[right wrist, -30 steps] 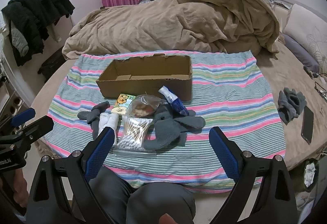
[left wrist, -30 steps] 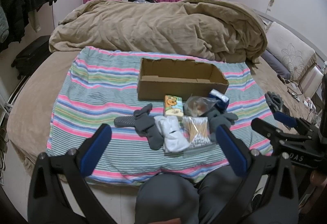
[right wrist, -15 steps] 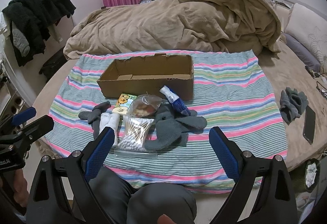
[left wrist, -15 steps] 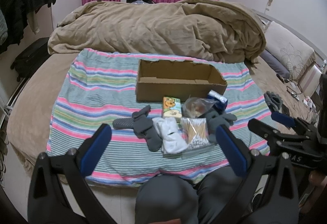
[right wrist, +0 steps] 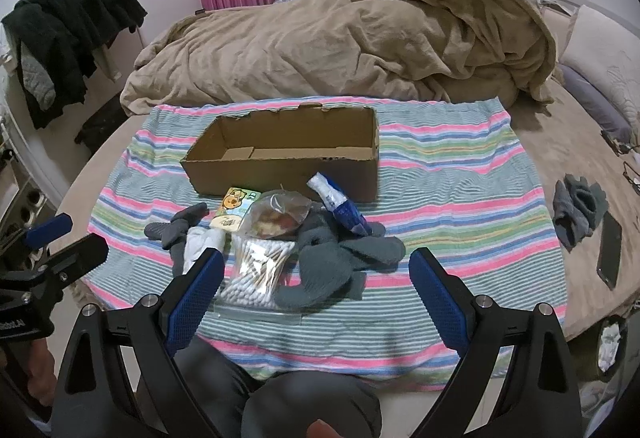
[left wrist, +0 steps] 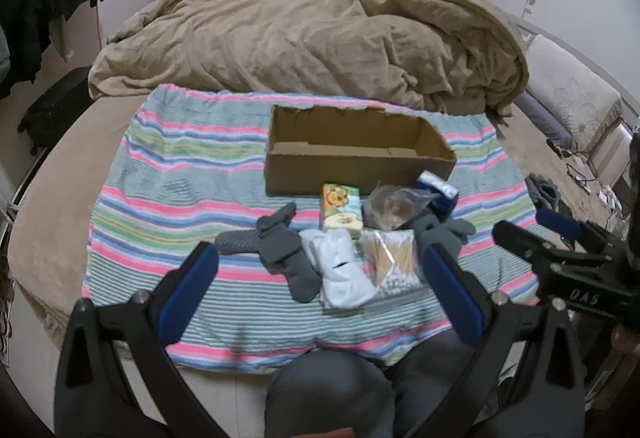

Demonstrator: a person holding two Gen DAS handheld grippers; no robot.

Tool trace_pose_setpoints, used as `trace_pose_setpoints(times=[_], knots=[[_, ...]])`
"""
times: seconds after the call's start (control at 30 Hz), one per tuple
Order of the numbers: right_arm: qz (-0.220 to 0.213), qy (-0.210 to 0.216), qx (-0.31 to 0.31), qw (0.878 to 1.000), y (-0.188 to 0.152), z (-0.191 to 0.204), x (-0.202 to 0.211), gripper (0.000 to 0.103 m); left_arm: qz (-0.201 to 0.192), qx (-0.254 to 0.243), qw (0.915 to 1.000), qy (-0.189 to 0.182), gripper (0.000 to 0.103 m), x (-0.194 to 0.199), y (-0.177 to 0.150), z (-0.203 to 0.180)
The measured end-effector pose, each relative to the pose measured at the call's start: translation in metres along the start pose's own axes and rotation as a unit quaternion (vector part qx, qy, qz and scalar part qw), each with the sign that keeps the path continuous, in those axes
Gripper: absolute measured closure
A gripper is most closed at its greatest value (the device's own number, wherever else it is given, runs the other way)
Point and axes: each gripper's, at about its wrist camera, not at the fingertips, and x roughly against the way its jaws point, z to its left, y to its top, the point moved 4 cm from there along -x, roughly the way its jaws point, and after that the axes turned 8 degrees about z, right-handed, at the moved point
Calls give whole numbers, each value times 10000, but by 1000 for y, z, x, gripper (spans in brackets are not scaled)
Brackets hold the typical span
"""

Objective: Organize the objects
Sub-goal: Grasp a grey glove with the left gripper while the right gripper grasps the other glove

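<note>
An empty open cardboard box point(left wrist: 356, 154) point(right wrist: 288, 158) sits on a striped cloth point(left wrist: 168, 190) on the bed. In front of it lies a pile: dark grey socks point(left wrist: 280, 250), white socks point(left wrist: 340, 270), a bag of cotton swabs point(left wrist: 390, 258) point(right wrist: 260, 266), an orange and green packet point(left wrist: 340, 208) point(right wrist: 236, 206), a clear bag with brown contents point(right wrist: 280, 214), a blue and white tube point(right wrist: 340, 208), and grey gloves point(right wrist: 340, 262). My left gripper point(left wrist: 318, 282) is open and empty, held above the near cloth edge. My right gripper point(right wrist: 316, 278) is open and empty, likewise held back from the pile.
A rumpled tan duvet point(left wrist: 312, 50) fills the bed behind the box. Another grey glove pair point(right wrist: 580, 210) and a phone point(right wrist: 610, 252) lie right of the cloth. Dark clothes point(right wrist: 68, 38) hang at the left. The person's knees point(left wrist: 340, 390) are below the grippers.
Both views have shifted only slightly; the pile sits a little higher in frame. Both grippers stay open and empty, and no object has moved.
</note>
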Motion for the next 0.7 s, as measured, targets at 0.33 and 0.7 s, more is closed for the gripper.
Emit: trace_pose_setpoints(times=[0.33, 0.7], knots=[[161, -47, -148, 9998, 6, -25, -33, 7, 333, 315, 9989, 13, 0, -55, -2, 30], [539, -42, -185, 9984, -4, -44, -81, 7, 670, 456, 9967, -5, 13, -108, -7, 51]])
